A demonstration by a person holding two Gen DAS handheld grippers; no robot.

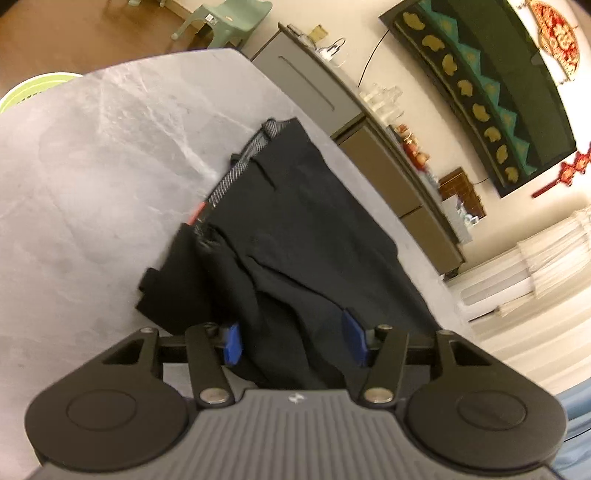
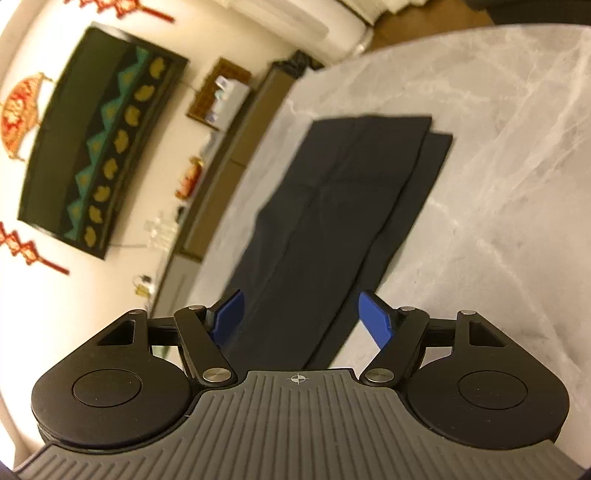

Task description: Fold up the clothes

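Note:
A pair of black trousers point(image 1: 303, 229) lies on the grey marble table point(image 1: 92, 166). In the left wrist view the waistband end, with its mesh lining and a red tag, points away from me. My left gripper point(image 1: 293, 341) hangs open over bunched fabric near that end, which lies loose between the blue pads point(image 1: 232, 343). In the right wrist view the trouser legs point(image 2: 332, 206) stretch flat, one over the other, toward the far hems. My right gripper point(image 2: 308, 317) is open above the near part of the legs, its blue pads point(image 2: 375, 317) apart from the cloth.
A lime green basket point(image 1: 33, 88) sits past the table's far left edge, and a pale green chair point(image 1: 229, 22) stands behind it. A long grey sideboard point(image 1: 369, 147) with glassware and ornaments runs along the wall. The table edge point(image 2: 266, 155) lies close to the trousers.

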